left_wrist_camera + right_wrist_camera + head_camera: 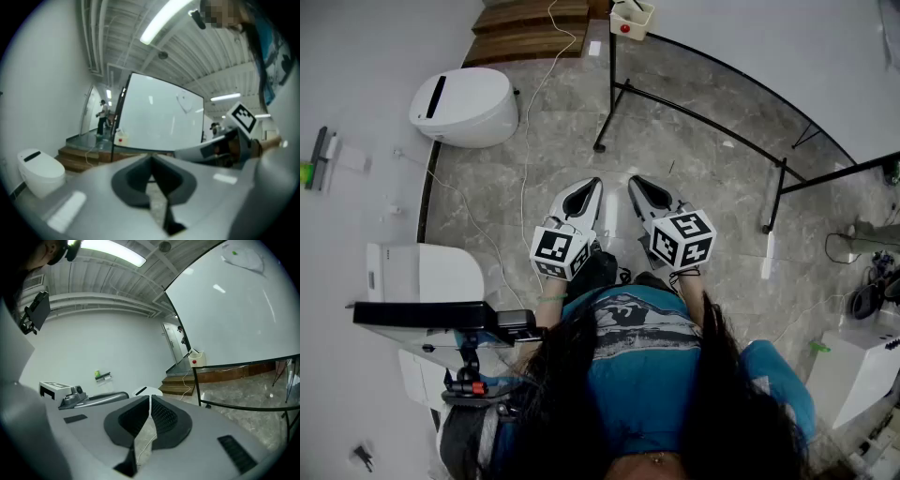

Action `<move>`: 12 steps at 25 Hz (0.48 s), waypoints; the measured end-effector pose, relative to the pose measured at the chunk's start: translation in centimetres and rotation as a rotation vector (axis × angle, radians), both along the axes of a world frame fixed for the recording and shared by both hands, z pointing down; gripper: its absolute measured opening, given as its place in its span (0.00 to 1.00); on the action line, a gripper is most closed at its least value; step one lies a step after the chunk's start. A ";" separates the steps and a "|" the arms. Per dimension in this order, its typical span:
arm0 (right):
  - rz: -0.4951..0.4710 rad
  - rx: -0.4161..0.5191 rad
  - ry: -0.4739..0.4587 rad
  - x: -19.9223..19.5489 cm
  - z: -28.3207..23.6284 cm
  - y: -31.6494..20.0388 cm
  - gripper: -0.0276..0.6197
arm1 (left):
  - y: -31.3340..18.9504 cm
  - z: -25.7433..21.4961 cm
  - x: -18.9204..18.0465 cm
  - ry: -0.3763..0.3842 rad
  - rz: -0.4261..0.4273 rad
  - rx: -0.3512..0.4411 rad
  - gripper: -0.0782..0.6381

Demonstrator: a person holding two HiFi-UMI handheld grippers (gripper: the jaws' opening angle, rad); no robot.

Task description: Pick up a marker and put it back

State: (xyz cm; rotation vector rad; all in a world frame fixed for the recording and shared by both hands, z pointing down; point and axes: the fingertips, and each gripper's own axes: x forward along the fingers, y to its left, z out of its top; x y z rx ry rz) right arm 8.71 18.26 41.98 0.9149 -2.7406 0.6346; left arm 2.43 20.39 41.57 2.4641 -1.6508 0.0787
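Both grippers are held close in front of the person's body, side by side, pointing forward over the stone floor (pixel 703 159).

Left gripper (pixel 595 182): its own view shows the jaws brought together at the tips, nothing between them (pixel 151 160). Only floor shows through the gap lower down.

Right gripper (pixel 633 180): jaws likewise together, tips meeting, nothing held (pixel 150 398). A thin white cable (pixel 528 112) on the floor shows through the gap behind the tips.

Marker: cannot be made out in any view. A small green item (pixel 97 374) sits on a ledge on the left wall, too small to identify.

Surroundings: a whiteboard (pixel 234 310) on a black frame stands ahead of the person and to the right, its feet on the floor. A small white box with a red button (pixel 631 17) sits at the far end of the board. Wooden steps (pixel 530 28) run along the far edge of the floor. A rounded white appliance (pixel 464 108) stands at the far left edge of the floor, near the steps. The white cable runs from the steps across the floor towards the grippers. The person wears a blue top (pixel 647 375).
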 end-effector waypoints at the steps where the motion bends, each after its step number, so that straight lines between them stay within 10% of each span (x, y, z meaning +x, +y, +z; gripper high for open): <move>1: 0.003 0.001 -0.001 -0.3 -0.1 -0.1 0.08 | -0.1 -0.1 -0.2 0.001 0.004 0.003 0.11; 12: 0.067 -0.011 0.015 -7.7 0.5 -2.7 0.08 | -3.7 0.7 -7.8 0.019 0.071 -0.009 0.11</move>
